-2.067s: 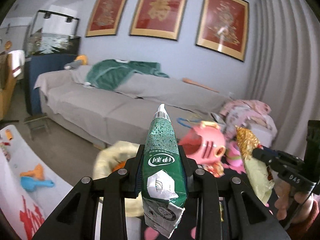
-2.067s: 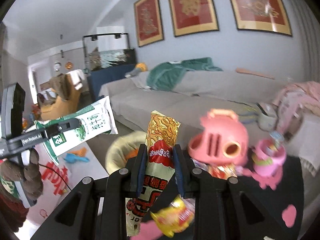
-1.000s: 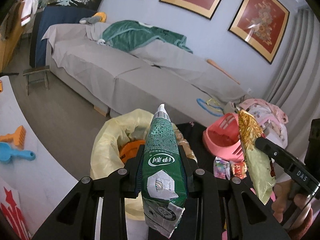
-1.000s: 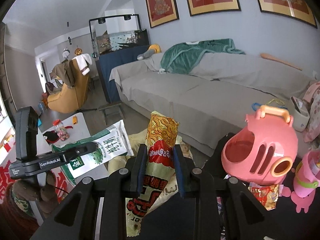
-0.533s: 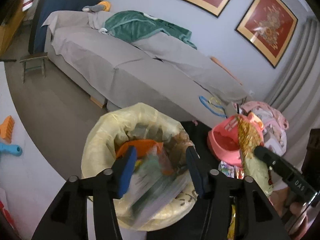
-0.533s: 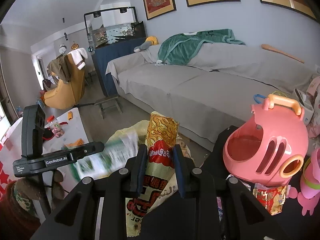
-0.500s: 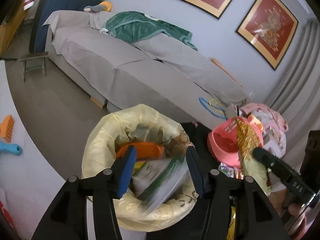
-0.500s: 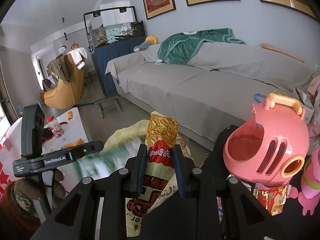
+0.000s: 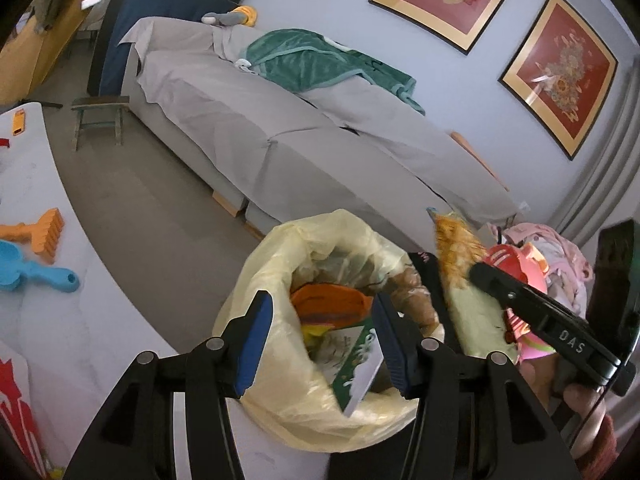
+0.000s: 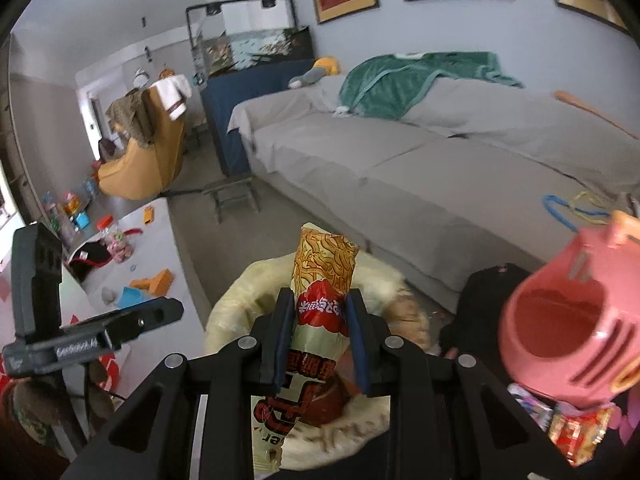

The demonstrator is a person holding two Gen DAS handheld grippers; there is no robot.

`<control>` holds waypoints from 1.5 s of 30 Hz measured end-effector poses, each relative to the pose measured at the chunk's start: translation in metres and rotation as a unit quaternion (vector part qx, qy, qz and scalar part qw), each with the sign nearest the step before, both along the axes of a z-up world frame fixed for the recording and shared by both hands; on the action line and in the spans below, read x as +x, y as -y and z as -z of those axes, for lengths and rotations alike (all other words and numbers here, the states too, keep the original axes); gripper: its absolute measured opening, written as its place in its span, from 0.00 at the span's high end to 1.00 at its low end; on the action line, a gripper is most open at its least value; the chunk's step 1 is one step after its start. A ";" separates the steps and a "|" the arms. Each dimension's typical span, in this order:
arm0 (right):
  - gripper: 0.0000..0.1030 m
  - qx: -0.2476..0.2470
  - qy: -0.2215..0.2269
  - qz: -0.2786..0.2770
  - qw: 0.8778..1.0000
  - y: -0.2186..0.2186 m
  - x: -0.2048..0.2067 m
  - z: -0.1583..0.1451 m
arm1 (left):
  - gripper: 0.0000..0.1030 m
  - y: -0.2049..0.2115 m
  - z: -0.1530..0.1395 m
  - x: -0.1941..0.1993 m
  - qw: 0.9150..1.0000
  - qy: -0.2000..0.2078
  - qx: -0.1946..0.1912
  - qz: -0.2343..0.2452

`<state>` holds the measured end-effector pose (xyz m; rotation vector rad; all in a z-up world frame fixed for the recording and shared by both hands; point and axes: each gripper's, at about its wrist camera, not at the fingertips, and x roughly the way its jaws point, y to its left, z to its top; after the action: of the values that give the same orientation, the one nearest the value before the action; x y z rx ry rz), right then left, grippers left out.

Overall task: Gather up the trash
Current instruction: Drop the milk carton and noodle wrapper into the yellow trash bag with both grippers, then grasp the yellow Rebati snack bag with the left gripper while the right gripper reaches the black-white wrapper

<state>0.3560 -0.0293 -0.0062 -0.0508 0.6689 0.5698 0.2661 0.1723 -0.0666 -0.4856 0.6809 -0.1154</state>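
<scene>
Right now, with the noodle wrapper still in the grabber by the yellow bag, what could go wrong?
The noodle wrapper is long and floppy in the right gripper, so it might catch the yellow trash bag rim and slip outside. The green carton leans high at the near edge and could tip out if bumped. The pink toy sits close beside the bag, so a swing might knock it.

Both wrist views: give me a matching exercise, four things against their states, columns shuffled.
Things:
1. green-and-white carton
2. noodle-print snack wrapper
3. left gripper
4. pink plastic toy pig

States:
a. open, nothing between its pads
b. lying on the dark table
c. lying in the yellow trash bag
d. clamped in the right gripper

Pairs: 1-c, 2-d, 3-a, 4-b
</scene>
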 end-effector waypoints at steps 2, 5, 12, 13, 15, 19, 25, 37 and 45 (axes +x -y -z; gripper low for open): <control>0.75 -0.008 -0.002 -0.016 1.000 -0.013 0.000 0.004 | 0.48 -0.005 0.000 -0.003 1.000 0.002 0.006 -0.008; 0.75 -0.021 -0.008 -0.040 0.999 -0.035 0.001 0.015 | 0.48 -0.016 0.001 -0.009 1.000 0.007 0.004 -0.024; 0.76 -0.125 -0.041 -0.058 0.990 -0.075 0.024 0.068 | 0.48 -0.036 0.014 -0.013 0.999 -0.005 -0.008 -0.044; 0.76 -0.135 -0.051 -0.052 0.988 -0.076 0.032 0.073 | 0.48 -0.037 0.015 -0.014 0.999 -0.007 -0.009 -0.044; 0.76 -0.137 -0.074 -0.042 0.987 -0.072 0.043 0.080 | 0.48 -0.038 0.018 -0.014 0.999 -0.009 -0.010 -0.043; 0.76 -0.142 -0.136 -0.033 0.980 -0.066 0.060 0.104 | 0.48 -0.034 0.020 -0.014 0.999 -0.012 -0.010 -0.040; 0.72 -0.095 -0.168 -0.027 0.981 -0.045 0.056 0.107 | 0.48 -0.030 0.019 -0.016 0.999 -0.013 -0.006 -0.039; 0.51 -0.004 -0.064 0.013 0.998 0.037 -0.009 0.014 | 0.48 0.022 -0.011 -0.027 1.000 0.011 0.019 0.001; 0.51 0.016 0.001 0.067 0.998 0.118 -0.088 -0.027 | 0.48 0.104 -0.022 -0.041 0.994 0.020 0.040 0.098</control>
<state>0.2680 -0.1471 0.0203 0.0227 0.6562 0.4503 0.2253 0.0684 -0.0443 -0.3377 0.6913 -0.2815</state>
